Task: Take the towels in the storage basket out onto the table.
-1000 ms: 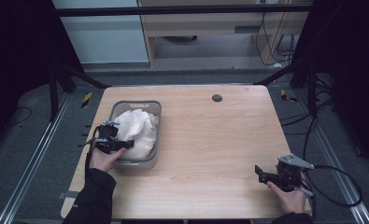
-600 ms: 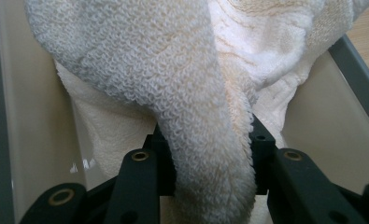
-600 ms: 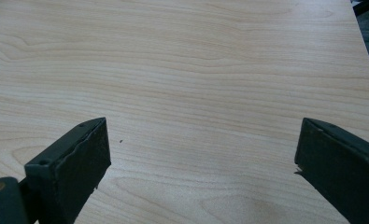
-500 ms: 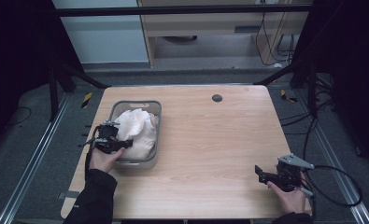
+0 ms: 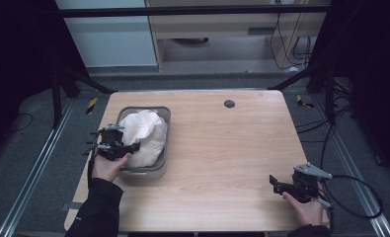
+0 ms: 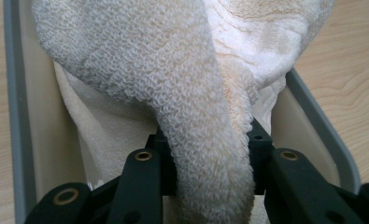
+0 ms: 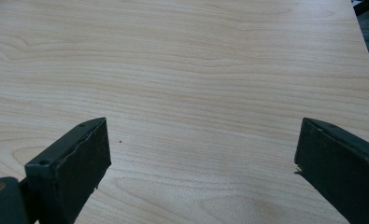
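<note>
The white towel (image 5: 142,136) lies bunched in the grey tub (image 5: 164,114), its long axis running along the tub away from the person; the left gripper (image 5: 128,146) has just closed, clamping a fold, while the right gripper (image 5: 276,183) hovers wide open, holding nothing

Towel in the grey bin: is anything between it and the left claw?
No. Nothing stands between them: the left claw is shut on a fold of the towel, which hangs over the bin. The bin's wall runs on both sides of the fold, not across it.
</note>
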Motion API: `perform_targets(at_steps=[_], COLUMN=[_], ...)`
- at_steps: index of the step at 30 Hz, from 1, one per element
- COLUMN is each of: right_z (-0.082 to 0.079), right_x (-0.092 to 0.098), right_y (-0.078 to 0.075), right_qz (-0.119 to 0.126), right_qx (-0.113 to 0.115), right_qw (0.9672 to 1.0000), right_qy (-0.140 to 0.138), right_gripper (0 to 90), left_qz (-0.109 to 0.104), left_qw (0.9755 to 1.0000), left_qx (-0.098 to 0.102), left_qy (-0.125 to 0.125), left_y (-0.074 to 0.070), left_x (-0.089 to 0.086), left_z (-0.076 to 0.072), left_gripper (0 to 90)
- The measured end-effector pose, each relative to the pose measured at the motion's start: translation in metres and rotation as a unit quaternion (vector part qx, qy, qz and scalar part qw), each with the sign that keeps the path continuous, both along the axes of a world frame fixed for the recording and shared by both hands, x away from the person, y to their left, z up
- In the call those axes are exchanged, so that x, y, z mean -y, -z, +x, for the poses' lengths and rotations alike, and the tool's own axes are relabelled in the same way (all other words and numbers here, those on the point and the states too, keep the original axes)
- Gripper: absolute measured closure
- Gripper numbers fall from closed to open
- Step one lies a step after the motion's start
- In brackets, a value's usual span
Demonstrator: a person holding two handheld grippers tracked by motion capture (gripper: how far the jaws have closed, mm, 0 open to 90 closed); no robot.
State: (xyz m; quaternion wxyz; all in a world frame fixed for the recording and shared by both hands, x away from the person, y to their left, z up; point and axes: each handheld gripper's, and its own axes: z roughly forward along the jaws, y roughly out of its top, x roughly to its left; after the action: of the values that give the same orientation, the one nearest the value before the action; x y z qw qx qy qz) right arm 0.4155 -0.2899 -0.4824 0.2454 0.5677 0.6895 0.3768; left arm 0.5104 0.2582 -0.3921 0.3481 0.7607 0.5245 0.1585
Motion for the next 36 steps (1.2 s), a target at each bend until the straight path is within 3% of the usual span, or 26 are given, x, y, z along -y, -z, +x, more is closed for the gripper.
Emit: perform_targets(at_steps=[17,36], right_z=[0.0,0.0], right_x=[-0.001,0.0], right_y=[0.0,0.0], right_qz=[0.001,-0.001], right_qx=[0.002,0.006], right_qw=[1.0,1.0], right_qy=[-0.002,-0.003], right_gripper=[3.8,4.1], left_qz=[-0.015,-0.025], left_qw=[0.9987,0.9965], left_qx=[0.049,0.08], left_qy=[0.0,0.006], left_y=[-0.039,-0.065], left_x=[-0.001,-0.002], left_z=[-0.009,-0.018], left_gripper=[66.4,66.5])
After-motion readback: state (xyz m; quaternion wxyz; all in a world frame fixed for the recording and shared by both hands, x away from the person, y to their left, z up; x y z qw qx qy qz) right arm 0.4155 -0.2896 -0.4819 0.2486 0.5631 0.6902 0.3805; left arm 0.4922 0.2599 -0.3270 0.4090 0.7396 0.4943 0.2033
